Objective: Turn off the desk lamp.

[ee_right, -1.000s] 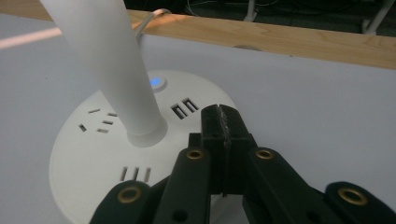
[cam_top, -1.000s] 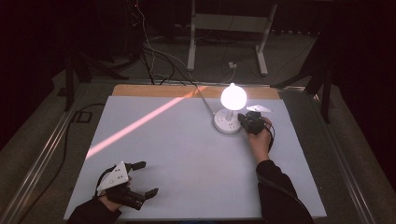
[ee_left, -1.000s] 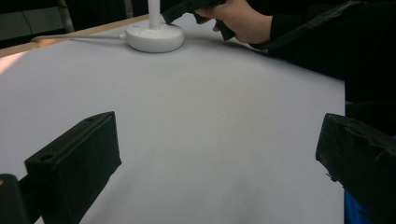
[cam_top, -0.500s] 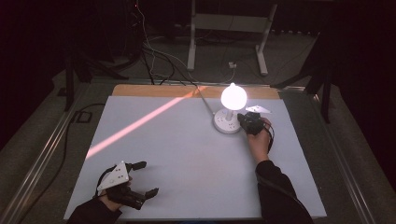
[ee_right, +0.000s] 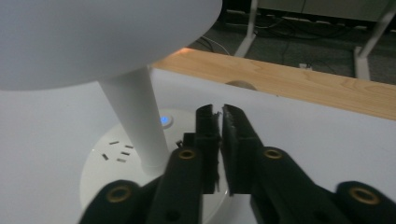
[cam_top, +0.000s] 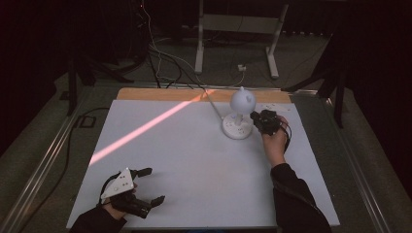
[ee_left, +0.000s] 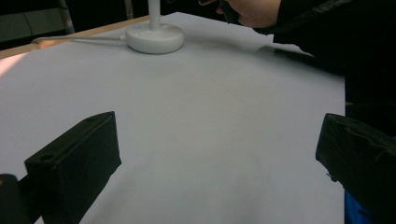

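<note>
Right gripper (ee_right: 219,140) is pinched nearly closed, empty, hovering over the white lamp base (ee_right: 100,175). Left gripper (cam_top: 145,187) sits wide open, holding nothing.

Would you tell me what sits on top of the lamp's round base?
On the lamp base stand the white stem, a blue-lit button and small socket slots. The shut right gripper covers the base's near right part.

A dim lab: cables (cam_top: 160,58) and stand legs (cam_top: 235,36) behind table (cam_top: 194,160).
</note>
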Tool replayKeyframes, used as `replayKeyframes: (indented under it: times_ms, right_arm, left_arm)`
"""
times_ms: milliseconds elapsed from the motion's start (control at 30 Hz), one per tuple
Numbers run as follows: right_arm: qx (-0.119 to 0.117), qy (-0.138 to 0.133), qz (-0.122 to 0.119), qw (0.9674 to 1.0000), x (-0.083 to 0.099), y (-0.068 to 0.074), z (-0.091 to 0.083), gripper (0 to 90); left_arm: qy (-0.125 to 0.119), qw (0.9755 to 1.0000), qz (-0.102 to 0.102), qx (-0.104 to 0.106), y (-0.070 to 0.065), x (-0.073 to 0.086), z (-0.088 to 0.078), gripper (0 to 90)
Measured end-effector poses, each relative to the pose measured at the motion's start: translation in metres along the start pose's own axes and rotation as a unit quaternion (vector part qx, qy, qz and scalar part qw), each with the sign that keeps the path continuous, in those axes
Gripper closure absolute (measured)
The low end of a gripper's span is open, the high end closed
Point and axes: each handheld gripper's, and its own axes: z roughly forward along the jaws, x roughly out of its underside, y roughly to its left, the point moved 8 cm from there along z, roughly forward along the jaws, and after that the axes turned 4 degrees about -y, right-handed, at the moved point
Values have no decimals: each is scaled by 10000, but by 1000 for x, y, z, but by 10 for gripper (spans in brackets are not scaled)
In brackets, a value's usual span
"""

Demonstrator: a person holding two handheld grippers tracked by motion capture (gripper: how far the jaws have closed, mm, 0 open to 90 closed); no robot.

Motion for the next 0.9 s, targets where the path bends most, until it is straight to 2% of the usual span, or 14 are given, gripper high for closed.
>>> replayKeyframes:
  times_ms: [133, 233, 300, 433, 567, 633, 700, 733, 900]
  right_arm:
    - [-251, 45, -1, 9997, 1, 2, -3, 740]
    - [-558, 204, 89, 9982, 3, 4, -3, 558]
    - [-534, 252, 89, 9982, 5, 2, -4, 434]
    - [-609, 249, 39, 9978, 9, 0, -8, 256]
    - [-638, 272, 67, 9976, 13, -3, -14, 138]
    - [-841, 308, 2, 9960, 15, -2, -19, 76]
    - [-1019, 272, 42, 9944, 15, -1, -25, 16]
    - [-1160, 265, 54, 9929, 15, 1, -28, 7]
    - [-1389, 93, -43, 9902, 18, 10, -42, 0]
  left_arm:
    - [11, 10000, -5, 4, 1, 0, 0, 4]
    - [6, 10000, -31, 5, 2, 0, 1, 5]
    - [13, 10000, -34, 7, 2, 0, 2, 4]
    - [12, 10000, -72, -4, 5, 0, 3, 5]
    - [-44, 9999, -142, 7, 6, -1, 4, 5]
    - [-20, 9999, -144, 7, 6, 0, 5, 5]
    - [-37, 9999, -129, 8, 7, -1, 5, 4]
    - [-50, 9999, -133, 11, 7, -1, 5, 5]
    - [-26, 9999, -96, 30, 4, 0, 5, 5]
